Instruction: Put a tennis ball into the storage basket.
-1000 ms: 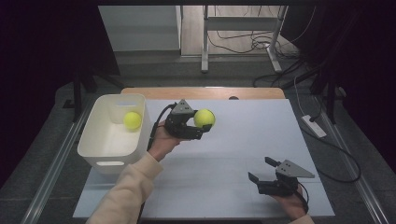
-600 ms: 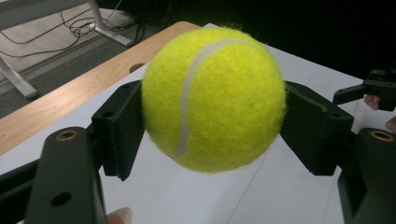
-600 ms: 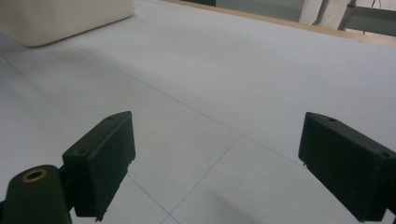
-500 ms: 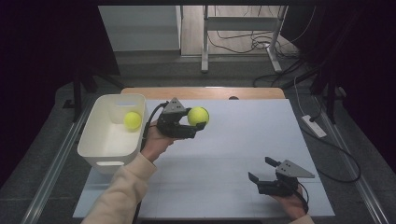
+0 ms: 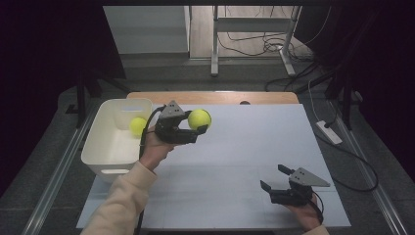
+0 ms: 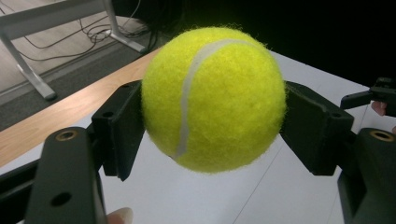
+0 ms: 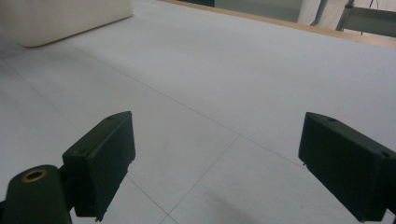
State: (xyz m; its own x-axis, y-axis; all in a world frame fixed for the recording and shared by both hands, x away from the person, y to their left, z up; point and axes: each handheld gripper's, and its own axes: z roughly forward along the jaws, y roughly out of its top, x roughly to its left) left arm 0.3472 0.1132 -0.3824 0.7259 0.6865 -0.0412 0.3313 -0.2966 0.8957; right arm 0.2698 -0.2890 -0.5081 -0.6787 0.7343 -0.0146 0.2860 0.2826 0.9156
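A yellow tennis ball (image 5: 199,119) (image 6: 214,98) is clamped between the jaws of my left gripper (image 5: 195,123), which is shut on it and held above the white table sheet, just right of the white bin (image 5: 103,147). A second yellow tennis ball (image 5: 137,126) lies inside that bin. My right gripper (image 5: 275,178) (image 7: 215,163) rests low near the table's front right, open, with nothing between its jaws.
The white bin's corner (image 7: 60,21) appears far off in the right gripper view. A wooden table edge (image 5: 215,97) runs along the back. Beyond it stand a metal desk frame (image 5: 252,29) and floor cables (image 5: 254,44).
My left gripper has carried the held ball leftward, closer to the bin. The right gripper has stayed put.
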